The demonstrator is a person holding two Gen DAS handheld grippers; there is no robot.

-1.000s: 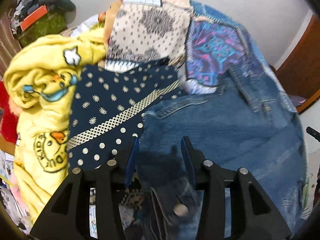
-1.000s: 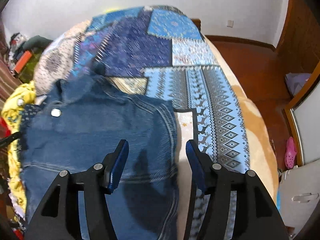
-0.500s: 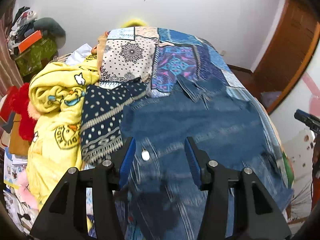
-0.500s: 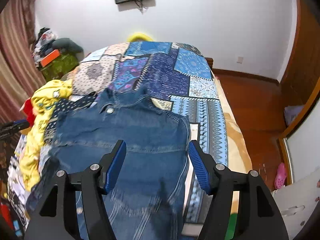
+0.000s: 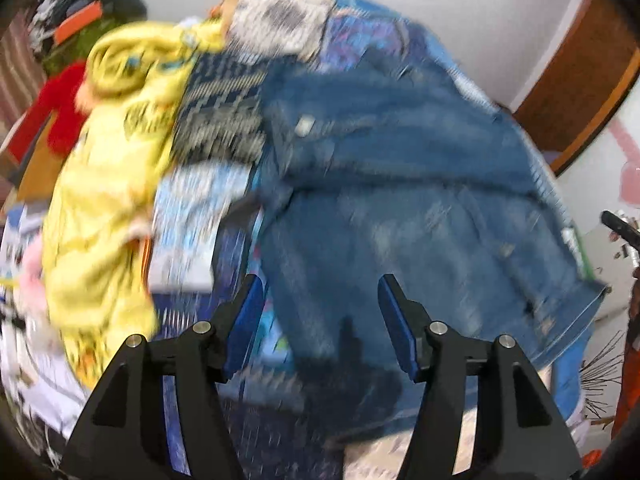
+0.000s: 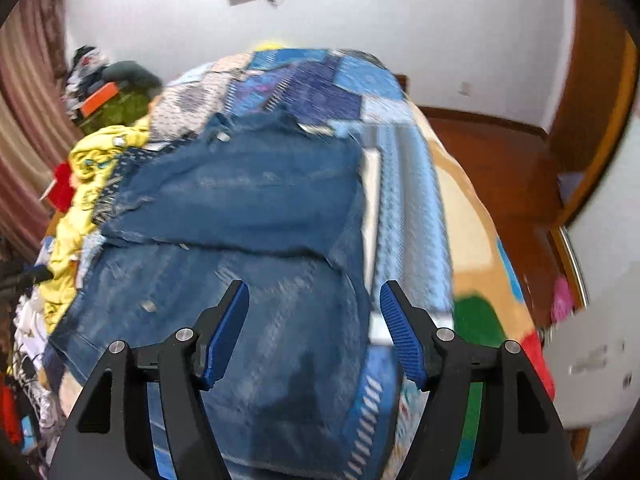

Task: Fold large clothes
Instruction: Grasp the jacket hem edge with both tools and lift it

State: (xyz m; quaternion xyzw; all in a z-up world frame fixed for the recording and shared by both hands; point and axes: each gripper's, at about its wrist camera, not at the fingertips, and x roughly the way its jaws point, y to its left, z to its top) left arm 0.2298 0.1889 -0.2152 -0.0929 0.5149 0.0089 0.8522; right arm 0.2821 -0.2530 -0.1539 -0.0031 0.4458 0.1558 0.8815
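You have the denim jacket [image 6: 248,200] lying spread on the patchwork bedspread [image 6: 404,184], its upper part folded over the lower part. Your left gripper [image 5: 320,320] hangs above the jacket's lower part with its fingers apart, holding nothing. Your right gripper [image 6: 314,328] is also above the jacket, near its right edge, fingers apart and empty. Left of the jacket you have a yellow garment [image 5: 104,200] and a dark dotted cloth [image 5: 220,120] touching its side. Both views are blurred.
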